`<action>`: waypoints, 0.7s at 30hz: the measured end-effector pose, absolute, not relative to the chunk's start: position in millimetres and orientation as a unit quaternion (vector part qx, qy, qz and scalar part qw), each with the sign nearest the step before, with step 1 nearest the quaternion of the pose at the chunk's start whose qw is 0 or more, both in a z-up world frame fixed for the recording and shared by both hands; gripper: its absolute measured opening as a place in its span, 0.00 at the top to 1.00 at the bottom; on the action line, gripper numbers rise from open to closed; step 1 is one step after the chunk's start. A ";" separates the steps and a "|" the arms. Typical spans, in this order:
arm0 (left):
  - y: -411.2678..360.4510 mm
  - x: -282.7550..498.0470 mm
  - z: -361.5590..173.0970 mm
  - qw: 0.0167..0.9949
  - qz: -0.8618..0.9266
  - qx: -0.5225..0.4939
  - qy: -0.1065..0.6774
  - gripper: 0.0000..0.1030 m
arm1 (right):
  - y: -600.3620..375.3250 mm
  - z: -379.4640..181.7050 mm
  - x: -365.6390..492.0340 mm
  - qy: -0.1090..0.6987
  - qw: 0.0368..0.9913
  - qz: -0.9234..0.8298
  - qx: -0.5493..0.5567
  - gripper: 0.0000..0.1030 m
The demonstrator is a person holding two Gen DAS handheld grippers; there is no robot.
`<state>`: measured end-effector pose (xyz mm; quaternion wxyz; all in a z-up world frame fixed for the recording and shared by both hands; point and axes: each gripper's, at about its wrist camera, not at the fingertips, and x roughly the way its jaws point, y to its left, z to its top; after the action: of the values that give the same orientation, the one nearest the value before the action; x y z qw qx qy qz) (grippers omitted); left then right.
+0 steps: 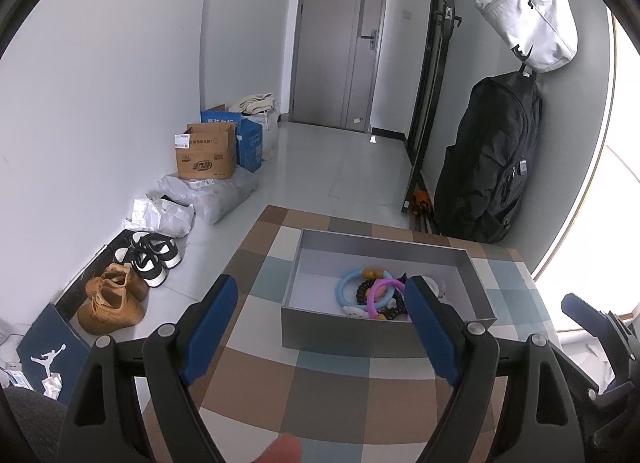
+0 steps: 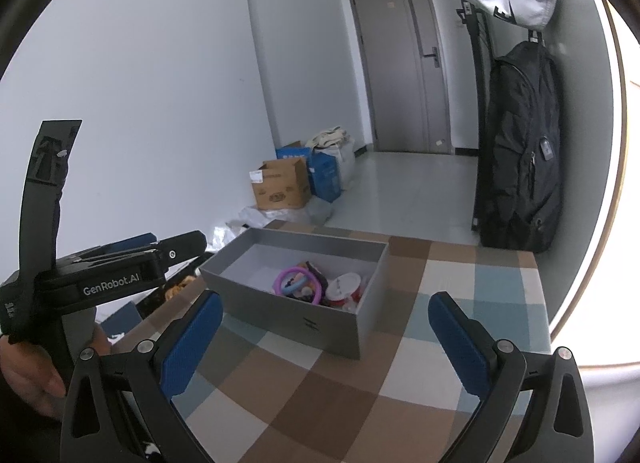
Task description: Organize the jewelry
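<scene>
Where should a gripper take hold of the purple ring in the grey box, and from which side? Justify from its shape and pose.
Grip the purple ring on its upper arc, coming from above. It lies in the grey box among other pieces, with walls blocking side approaches. The thin band suits one finger inside the hoop and one outside.

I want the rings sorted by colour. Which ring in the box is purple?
The purple ring, right of the light blue ring and overlapping it in the grey box.
</scene>
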<state>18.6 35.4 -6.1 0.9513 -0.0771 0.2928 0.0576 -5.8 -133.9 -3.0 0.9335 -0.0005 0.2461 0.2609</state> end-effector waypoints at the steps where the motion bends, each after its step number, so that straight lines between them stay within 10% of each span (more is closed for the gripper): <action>1: 35.7 18.9 -6.7 0.951 0.057 -0.078 0.294 0.20 | -133.7 -3.0 -5.8 0.246 0.934 0.261 -0.001 0.00; 21: 39.1 16.9 -5.8 0.951 0.051 -0.078 0.295 0.20 | -139.0 0.8 -10.5 0.239 0.936 0.258 -0.001 0.00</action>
<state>16.9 39.1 -5.8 0.9510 -0.0776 0.2948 0.0512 -10.5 -139.0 0.8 0.9361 -0.0006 0.2393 0.2578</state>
